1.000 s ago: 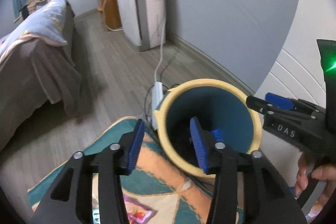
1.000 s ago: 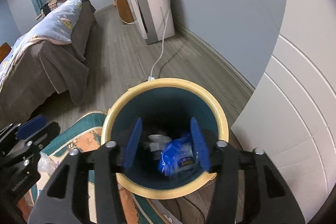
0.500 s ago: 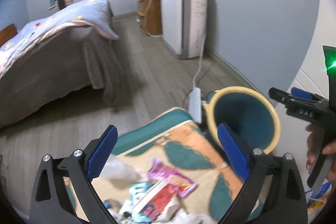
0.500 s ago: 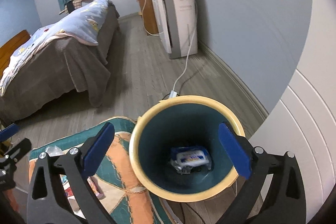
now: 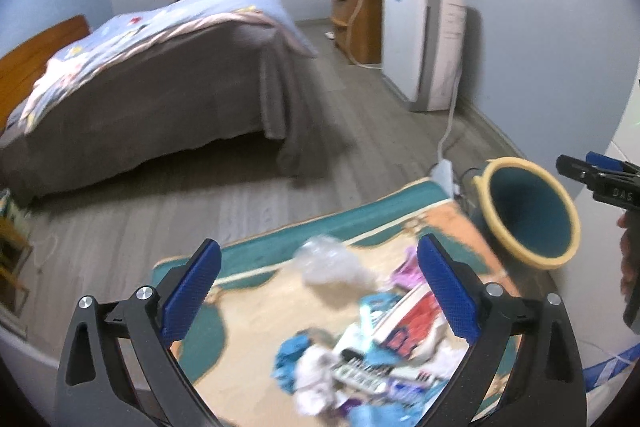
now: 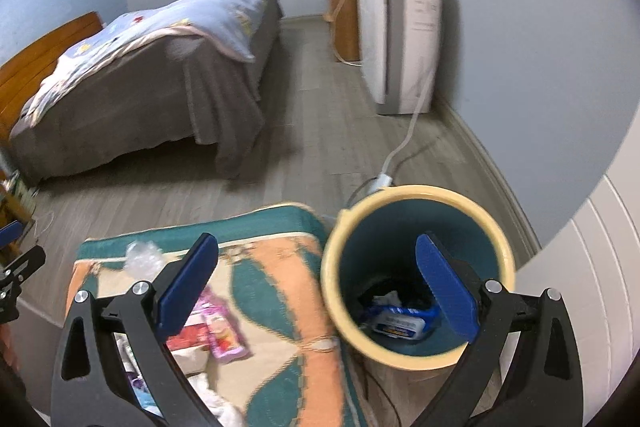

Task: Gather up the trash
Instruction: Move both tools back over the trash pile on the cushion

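Left wrist view. The left hand-held gripper (image 5: pixel 319 289) has its jaws spread wide, nothing between the blue pads (image 5: pixel 191 293). Below it lies a patterned rug (image 5: pixel 248 311) in teal, orange and cream. A heap of trash (image 5: pixel 372 351) sits on the rug's near right part: wrappers in red, pink, blue and white, blurred, single pieces hard to tell apart. A crumpled clear plastic bag (image 5: pixel 332 263) lies just beyond the heap. The waste bin (image 5: pixel 528 213), cream rim and teal inside, stands at the rug's far right corner. The right hand-held gripper (image 5: pixel 600 179) shows at the right edge, beside the bin. Far left, a bed (image 5: pixel 160 79) with a grey cover and light blue quilt. Far right, a white appliance (image 5: pixel 424 43) against the wall, its cable running down the wood floor (image 5: pixel 160 211) toward the bin.

Right wrist view. The right hand-held gripper (image 6: pixel 318 287) has its jaws wide apart, empty; its right pad (image 6: pixel 446 291) hangs over the waste bin (image 6: pixel 416 271) mouth. Inside, at the bottom, lies a blue and white packet (image 6: pixel 400 319) with other scraps, dark and unclear. The rug (image 6: pixel 280 295) lies touching or just beside the bin on its left. A pink wrapper (image 6: pixel 220 331) and a red one lie on the rug near the left finger; the clear plastic bag (image 6: pixel 142 259) lies near the rug's far left edge. A tip of the left hand-held gripper (image 6: pixel 16 267) shows at the left edge. The bed (image 6: pixel 140 79) stands far left, the white appliance (image 6: pixel 400 43) far centre-right.
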Action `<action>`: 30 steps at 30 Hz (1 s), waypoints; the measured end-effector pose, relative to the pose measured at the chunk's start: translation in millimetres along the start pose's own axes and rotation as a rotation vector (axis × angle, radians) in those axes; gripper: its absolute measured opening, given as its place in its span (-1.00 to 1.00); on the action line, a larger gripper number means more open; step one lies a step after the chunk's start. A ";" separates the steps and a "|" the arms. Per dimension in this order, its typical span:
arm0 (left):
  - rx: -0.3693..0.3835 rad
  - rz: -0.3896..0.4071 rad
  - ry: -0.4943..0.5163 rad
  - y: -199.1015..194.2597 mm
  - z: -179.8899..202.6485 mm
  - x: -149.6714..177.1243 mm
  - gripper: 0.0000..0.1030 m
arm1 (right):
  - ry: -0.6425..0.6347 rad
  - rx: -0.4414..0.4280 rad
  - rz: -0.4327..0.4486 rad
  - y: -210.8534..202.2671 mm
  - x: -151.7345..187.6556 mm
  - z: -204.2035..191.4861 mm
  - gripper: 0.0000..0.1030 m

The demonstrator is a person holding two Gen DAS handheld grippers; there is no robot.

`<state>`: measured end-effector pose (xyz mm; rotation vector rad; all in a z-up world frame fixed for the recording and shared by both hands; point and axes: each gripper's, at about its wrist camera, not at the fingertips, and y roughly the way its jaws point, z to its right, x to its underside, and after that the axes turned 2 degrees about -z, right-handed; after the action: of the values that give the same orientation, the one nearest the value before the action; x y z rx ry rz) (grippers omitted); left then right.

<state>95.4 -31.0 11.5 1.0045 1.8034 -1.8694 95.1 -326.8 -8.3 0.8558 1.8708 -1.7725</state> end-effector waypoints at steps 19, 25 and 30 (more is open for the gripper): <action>-0.064 -0.090 -0.023 41.5 -62.7 54.4 0.89 | -0.133 0.000 -0.199 71.4 35.0 -83.8 0.89; -0.043 -0.127 0.026 70.8 -52.1 56.3 0.90 | -0.117 0.002 -0.256 106.0 38.5 -75.0 0.89; -0.011 -0.169 0.049 98.5 -40.9 51.6 0.90 | -0.093 -0.015 -0.306 125.3 41.8 -63.1 0.89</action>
<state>137.7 7.5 -92.3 0.9272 1.9802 -1.9446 157.6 -258.8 -121.8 0.4913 2.0356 -1.9343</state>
